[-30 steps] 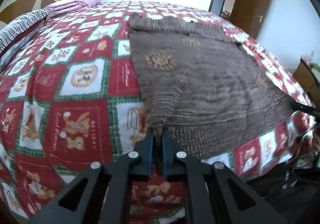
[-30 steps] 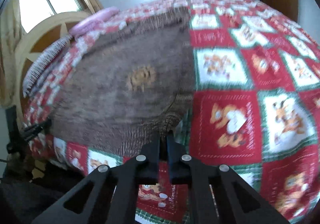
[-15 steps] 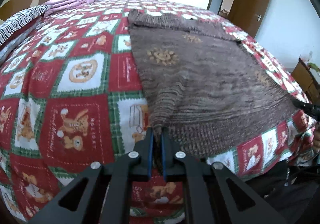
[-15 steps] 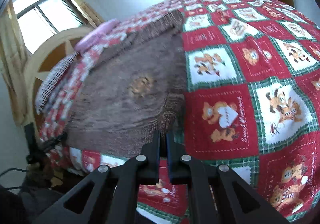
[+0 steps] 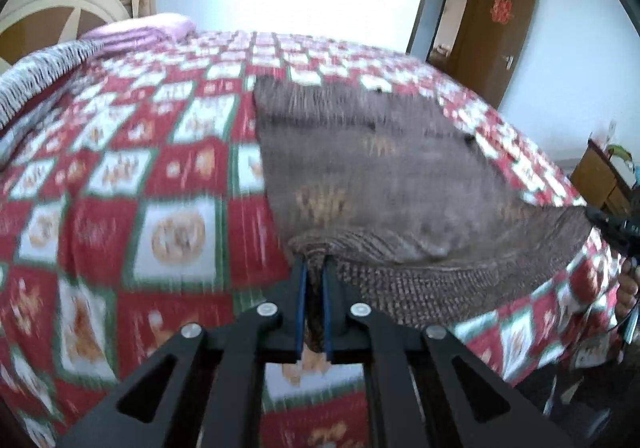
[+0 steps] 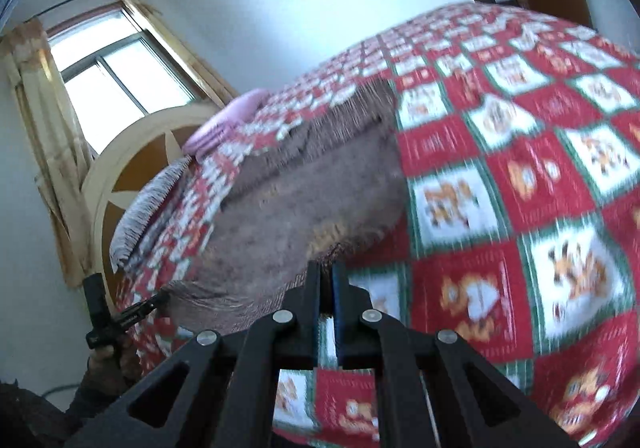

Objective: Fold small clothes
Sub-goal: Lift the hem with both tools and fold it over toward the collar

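- A brown knitted garment (image 5: 380,168) is spread on a red, green and white patterned bedspread (image 5: 120,188), its near hem raised off the bed.
- The left gripper (image 5: 313,280) is closed on the hem's near left corner; knit is seen pinched between the blue pads.
- The right gripper (image 6: 326,280) is clamped on the near right corner, with only a thin gap between its fingers.
- The step in hand is judged to be the first fold, with the hem lifted at both corners.
- Next, both corners should be carried level toward the far edge by the purple pillow (image 5: 140,32), then laid down squarely.
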The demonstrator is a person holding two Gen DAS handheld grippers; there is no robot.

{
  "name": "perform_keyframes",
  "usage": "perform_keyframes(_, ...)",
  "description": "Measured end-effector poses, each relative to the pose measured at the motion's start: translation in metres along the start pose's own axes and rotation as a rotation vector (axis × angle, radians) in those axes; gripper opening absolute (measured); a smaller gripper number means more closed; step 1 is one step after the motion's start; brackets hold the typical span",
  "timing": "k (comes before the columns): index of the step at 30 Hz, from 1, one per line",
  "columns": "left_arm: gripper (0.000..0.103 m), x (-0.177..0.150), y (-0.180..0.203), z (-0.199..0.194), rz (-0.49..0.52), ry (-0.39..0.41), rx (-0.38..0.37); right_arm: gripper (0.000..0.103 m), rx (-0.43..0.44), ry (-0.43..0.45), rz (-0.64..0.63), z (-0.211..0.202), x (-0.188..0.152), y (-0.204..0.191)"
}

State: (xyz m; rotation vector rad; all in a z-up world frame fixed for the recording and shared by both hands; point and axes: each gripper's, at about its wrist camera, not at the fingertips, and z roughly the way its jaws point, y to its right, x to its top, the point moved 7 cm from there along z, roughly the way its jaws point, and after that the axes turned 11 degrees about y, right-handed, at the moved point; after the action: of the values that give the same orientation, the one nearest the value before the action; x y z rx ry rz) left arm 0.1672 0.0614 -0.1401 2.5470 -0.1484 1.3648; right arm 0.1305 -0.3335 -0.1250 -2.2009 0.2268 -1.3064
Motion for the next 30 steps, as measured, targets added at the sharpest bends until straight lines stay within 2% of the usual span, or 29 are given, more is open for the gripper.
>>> perform_keyframes(4,0.007,0.028,-0.001,0.007,-0.005,0.048,0.003,0.005,0.006,0.056,-0.006,0.007,0.029,-0.006)
perform_keyframes(11,0.007,0.065,-0.013,0.034,-0.028,0.077,0.027,0.005,0.018,0.093,-0.028,0.042,0.082,-0.019)
perform_keyframes(22,0.007,0.151,-0.025,0.077,0.071,0.148,0.085,0.005,0.016,0.120,-0.096,0.108,0.166,-0.043)
perform_keyframes(26,0.007,0.175,-0.028,0.106,0.100,0.146,0.102,0.005,-0.006,0.119,-0.113,0.140,0.194,-0.042)
perform_keyframes(30,0.007,0.181,-0.032,0.147,0.142,0.106,0.127,0.005,-0.042,0.094,-0.100,0.174,0.203,-0.025)
